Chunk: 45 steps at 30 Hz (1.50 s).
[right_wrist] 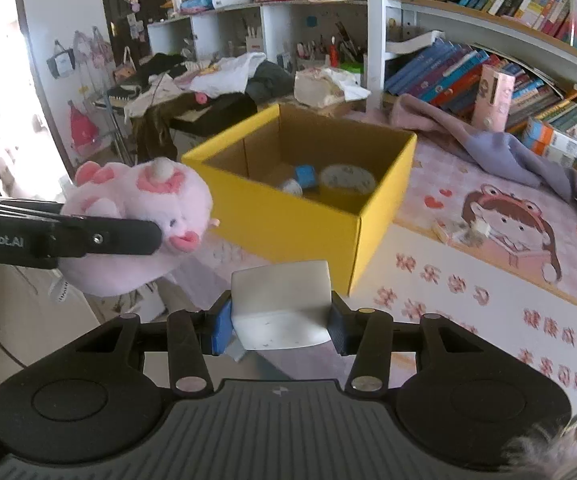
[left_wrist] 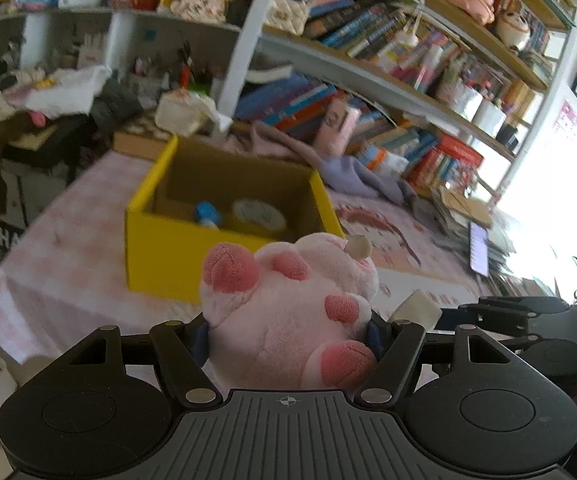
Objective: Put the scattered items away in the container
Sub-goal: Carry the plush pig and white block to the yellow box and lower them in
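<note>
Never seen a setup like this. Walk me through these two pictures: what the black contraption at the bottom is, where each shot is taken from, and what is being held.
There is no robot: a person holds a two-finger clamp in each hand, and a camera on each looks forward along its fingers. The black part at the bottom is the clamp itself.

The left hand's view shows the left gripper shut on a pink plush toy. The right hand's view shows the right gripper shut on a white block, with the toy at its left.

Ahead, on a pink mat, stands a yellow box, open on top. Inside lie a roll of tape and a small blue item.
</note>
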{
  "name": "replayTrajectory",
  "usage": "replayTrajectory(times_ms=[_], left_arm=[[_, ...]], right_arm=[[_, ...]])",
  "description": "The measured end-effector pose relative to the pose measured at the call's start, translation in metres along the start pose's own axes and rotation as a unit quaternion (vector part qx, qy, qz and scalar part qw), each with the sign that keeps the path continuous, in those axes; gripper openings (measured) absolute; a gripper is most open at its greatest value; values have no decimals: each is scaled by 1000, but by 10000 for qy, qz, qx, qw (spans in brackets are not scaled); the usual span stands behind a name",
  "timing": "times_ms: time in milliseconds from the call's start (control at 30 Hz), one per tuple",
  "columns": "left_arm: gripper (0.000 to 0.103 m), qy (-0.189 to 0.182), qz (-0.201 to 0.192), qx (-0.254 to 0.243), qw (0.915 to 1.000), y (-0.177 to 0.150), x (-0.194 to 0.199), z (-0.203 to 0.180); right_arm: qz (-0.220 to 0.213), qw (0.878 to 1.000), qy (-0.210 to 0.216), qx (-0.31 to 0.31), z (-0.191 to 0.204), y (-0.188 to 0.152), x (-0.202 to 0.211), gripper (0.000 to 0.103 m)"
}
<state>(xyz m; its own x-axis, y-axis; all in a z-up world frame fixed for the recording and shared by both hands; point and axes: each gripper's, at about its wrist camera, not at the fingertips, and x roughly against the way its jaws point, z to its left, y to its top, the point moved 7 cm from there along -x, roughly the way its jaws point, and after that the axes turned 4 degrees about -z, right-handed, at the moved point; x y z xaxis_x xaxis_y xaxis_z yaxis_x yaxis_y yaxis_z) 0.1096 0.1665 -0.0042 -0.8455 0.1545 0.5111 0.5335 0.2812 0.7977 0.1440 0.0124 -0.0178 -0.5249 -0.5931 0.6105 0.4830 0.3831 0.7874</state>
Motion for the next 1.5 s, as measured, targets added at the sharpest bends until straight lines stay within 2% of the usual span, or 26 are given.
replayTrajectory(times_ms=[333, 500, 700, 867, 1033, 1167, 1300, 1500], left_arm=[[70, 306, -276, -420, 9983, 66, -46, 25], [70, 321, -133, -609, 9975, 87, -88, 37], [70, 427, 341, -1205, 9912, 101, -148, 51], [71, 530, 644, -1692, 9820, 113, -198, 56], [72, 667, 1174, -1913, 9722, 106, -240, 65], [72, 741, 1462, -2143, 9629, 97, -257, 67], [75, 793, 1566, -2278, 9577, 93, -262, 68], [78, 806, 1600, -2248, 9578, 95, -265, 69]], right_arm=[[-514, 9985, 162, 62, -18, 68, -50, 44], [-598, 9980, 87, 178, -34, 95, -83, 44], [-339, 9992, 20, 197, -57, 112, -132, 44], [-52, 9964, -341, 772, -69, 122, -180, 44], [372, 9926, -383, 1092, -78, 123, -226, 44], [712, 9871, -289, 1403, -77, 121, -250, 45], [938, 9811, -199, 1680, -73, 115, -264, 45], [1000, 9803, -166, 1698, -73, 114, -266, 46]])
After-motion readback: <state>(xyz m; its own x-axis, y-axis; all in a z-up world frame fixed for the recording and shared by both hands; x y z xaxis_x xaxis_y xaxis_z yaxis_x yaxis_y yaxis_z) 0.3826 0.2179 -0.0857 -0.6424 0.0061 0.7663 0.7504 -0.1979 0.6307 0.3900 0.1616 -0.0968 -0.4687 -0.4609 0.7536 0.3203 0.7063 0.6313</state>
